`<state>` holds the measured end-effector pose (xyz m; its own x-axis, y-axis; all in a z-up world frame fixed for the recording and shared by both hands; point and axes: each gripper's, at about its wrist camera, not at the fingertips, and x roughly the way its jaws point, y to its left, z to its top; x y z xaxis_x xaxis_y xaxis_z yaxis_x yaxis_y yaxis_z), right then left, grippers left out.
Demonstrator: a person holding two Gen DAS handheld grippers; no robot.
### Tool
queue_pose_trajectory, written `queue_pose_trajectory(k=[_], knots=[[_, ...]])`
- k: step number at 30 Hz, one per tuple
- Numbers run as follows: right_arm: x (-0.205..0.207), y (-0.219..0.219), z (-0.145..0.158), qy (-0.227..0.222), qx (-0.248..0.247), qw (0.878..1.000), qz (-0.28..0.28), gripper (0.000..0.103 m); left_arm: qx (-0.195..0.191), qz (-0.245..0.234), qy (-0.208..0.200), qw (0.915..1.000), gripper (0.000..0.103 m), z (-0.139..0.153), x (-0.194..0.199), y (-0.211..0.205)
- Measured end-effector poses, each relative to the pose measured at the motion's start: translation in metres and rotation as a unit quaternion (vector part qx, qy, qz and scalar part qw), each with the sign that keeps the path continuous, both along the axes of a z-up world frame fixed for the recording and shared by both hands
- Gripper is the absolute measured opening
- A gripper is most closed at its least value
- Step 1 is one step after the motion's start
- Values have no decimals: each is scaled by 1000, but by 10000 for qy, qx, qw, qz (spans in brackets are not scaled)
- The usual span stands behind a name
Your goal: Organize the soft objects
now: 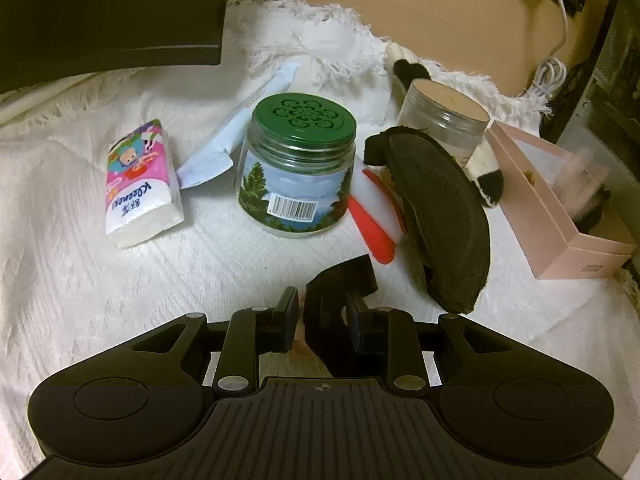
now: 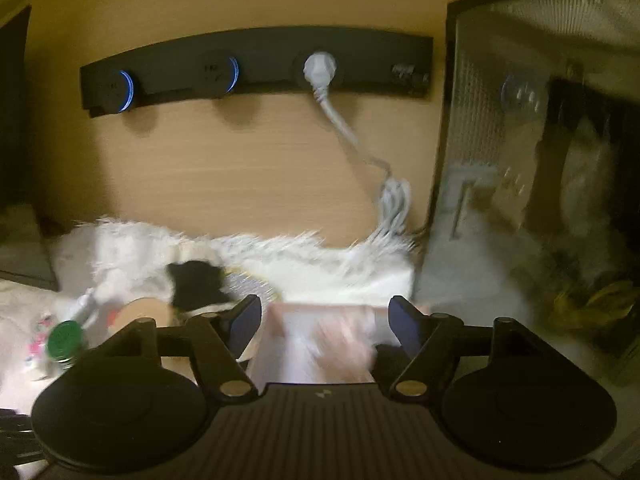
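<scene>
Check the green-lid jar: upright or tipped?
Upright. The green-lid jar stands on its base on the white blanket, lid on top, label reading level.

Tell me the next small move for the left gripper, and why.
Probably carry the black strap, clamped in the left gripper, right toward the open pink box. The attached sleep mask lies on the white blanket beside the box, and the right gripper hangs open over it.

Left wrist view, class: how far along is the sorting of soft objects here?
Done: little that shows; the pink box holds something blurred. In hand: the left gripper is shut on a black strap of the black sleep mask. The right gripper is open above the box. Left: the tissue pack and black-and-white plush lie on the white blanket.
</scene>
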<state>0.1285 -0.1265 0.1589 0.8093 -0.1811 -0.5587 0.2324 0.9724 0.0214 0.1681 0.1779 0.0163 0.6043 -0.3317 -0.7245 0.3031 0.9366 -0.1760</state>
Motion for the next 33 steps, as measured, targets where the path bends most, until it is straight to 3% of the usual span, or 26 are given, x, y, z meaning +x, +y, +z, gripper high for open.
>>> queue_pose_trajectory(k=[5, 16, 26, 30, 33], knots=[[-12, 20, -39, 427, -7, 9989, 191, 71, 166, -145, 45, 9997, 36, -7, 5, -5], [-33, 79, -119, 1450, 259, 9848, 918, 71, 434, -221, -72, 9988, 35, -7, 3, -11], [-29, 101, -119, 1413, -62, 9837, 1107, 71, -373, 118, -140, 9991, 28, -5, -14, 22], [-16, 124, -105, 1249, -283, 9813, 1438, 71, -891, 592, -321, 9937, 28, 9, -33, 63], [2, 154, -90, 1111, -343, 9755, 1867, 71, -965, 1035, -527, 9885, 28, 17, -48, 100]])
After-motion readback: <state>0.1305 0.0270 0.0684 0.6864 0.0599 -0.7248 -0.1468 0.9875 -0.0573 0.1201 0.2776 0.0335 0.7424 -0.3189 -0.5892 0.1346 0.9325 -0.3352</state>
